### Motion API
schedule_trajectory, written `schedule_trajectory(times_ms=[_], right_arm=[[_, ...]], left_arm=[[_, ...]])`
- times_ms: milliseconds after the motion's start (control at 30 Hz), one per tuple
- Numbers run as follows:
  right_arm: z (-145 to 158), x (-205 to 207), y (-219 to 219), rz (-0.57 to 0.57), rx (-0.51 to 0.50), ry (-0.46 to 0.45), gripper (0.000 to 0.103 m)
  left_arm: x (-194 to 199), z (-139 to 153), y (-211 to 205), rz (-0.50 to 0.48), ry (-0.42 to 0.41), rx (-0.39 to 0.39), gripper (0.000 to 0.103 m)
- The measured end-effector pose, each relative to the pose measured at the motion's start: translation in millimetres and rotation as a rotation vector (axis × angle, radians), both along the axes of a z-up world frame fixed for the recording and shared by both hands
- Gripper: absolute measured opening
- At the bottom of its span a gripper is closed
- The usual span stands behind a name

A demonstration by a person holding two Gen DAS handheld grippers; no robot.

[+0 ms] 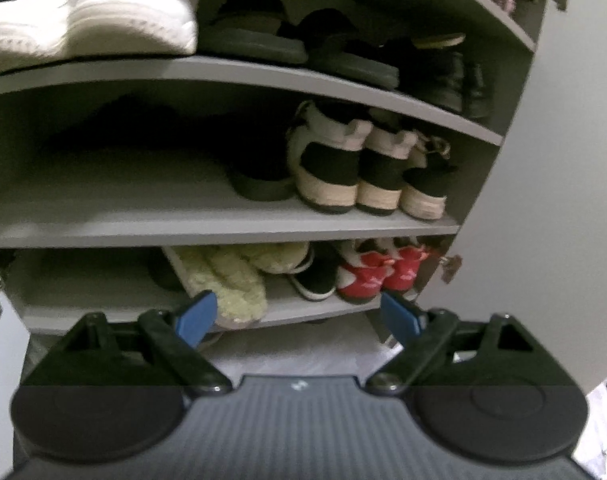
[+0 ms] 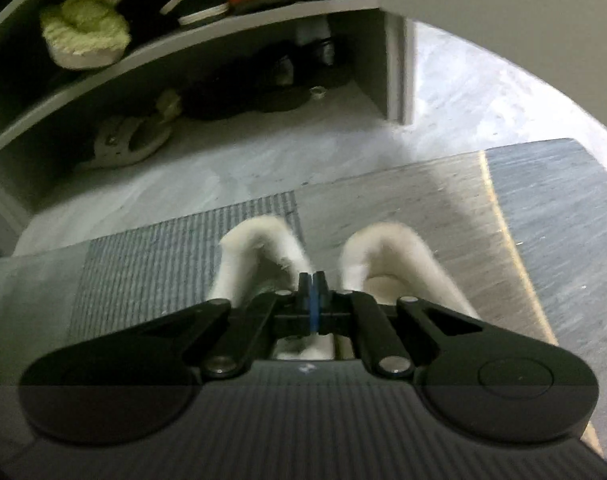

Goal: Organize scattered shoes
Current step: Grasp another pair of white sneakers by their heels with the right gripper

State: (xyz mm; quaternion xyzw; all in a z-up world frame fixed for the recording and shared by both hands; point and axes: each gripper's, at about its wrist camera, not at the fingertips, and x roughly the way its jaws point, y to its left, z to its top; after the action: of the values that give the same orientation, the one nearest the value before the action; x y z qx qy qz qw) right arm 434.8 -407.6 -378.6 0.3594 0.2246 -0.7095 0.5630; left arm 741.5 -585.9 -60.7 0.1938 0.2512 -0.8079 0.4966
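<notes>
On the mat before the shoe rack lie two white fluffy slippers. Between them sits the right gripper, jaws pressed together, gripping nothing visible. Facing the rack's shelves, the left gripper is spread wide and empty, near the green slippers.

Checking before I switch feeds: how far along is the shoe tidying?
Done: white sneakers and red shoes sit shelved. In hand: right claw shut above the white fuzzy slippers on the mat; a grip is unclear. Left claw open, empty. Remaining: those slippers and the beige sandal under the cabinet.
</notes>
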Motion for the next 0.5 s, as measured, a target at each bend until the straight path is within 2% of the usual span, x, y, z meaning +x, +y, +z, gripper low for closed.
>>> schedule_trajectory(times_ms=[100, 167, 200, 233, 300, 400, 500], right_arm=[[5, -5, 12, -0.04, -0.03, -0.007, 0.007], [8, -10, 17, -0.069, -0.039, -0.008, 0.013], [7, -11, 19, -0.072, -0.035, -0.007, 0.023], [7, -13, 20, -0.074, -0.031, -0.006, 0.042], [5, -16, 24, -0.07, -0.03, -0.02, 0.056], [3, -20, 26, -0.064, -0.051, -0.045, 0.053], [0, -36, 22, -0.177, -0.098, -0.146, 0.05]], left_arm=[[3, 2, 1, 0.013, 0.002, -0.006, 0.09], [4, 3, 3, 0.016, 0.002, -0.009, 0.09], [4, 3, 4, 0.017, 0.002, -0.009, 0.09], [4, 3, 4, 0.017, 0.004, -0.006, 0.09], [3, 3, 5, 0.018, -0.002, -0.009, 0.09], [1, 3, 5, 0.021, -0.021, -0.026, 0.09], [0, 1, 3, 0.024, -0.035, -0.018, 0.09]])
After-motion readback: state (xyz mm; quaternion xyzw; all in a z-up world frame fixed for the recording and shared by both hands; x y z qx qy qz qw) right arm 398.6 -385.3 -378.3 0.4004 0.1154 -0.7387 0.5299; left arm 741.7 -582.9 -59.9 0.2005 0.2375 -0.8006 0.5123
